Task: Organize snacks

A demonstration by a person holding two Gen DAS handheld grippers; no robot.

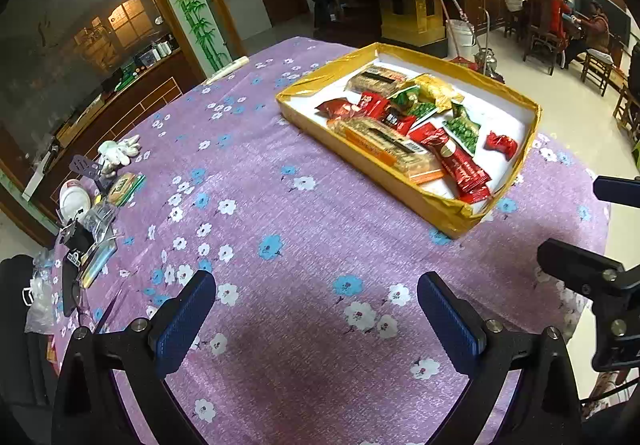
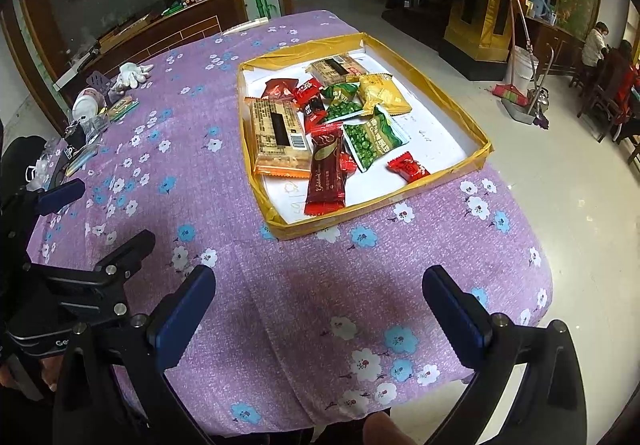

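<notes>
- Nearest the lens, the left gripper (image 1: 316, 309) hangs over bare tablecloth (image 1: 280, 213), its blue pads wide apart and gripping nothing; it sits short of the tray, so its camera takes in the whole spread.
- Far left, clutter (image 1: 92, 205) (a white glove, a cup, small packets) crowds the table edge, well apart from the tray.
- Centre, the yellow tray (image 2: 436, 85) holds the snacks (image 2: 332, 125): two long cracker packs, green pea bags, a yellow bag and red wrappers, overlapping in a loose heap rather than rows.
- One red candy (image 2: 408, 167) lies alone near the tray's near right corner.
- The right gripper (image 2: 320, 309) likewise hovers with pads spread and empty, near the table's front edge.
- Such a scene fits snacks gathered but unsorted, or sorting done loosely.
</notes>
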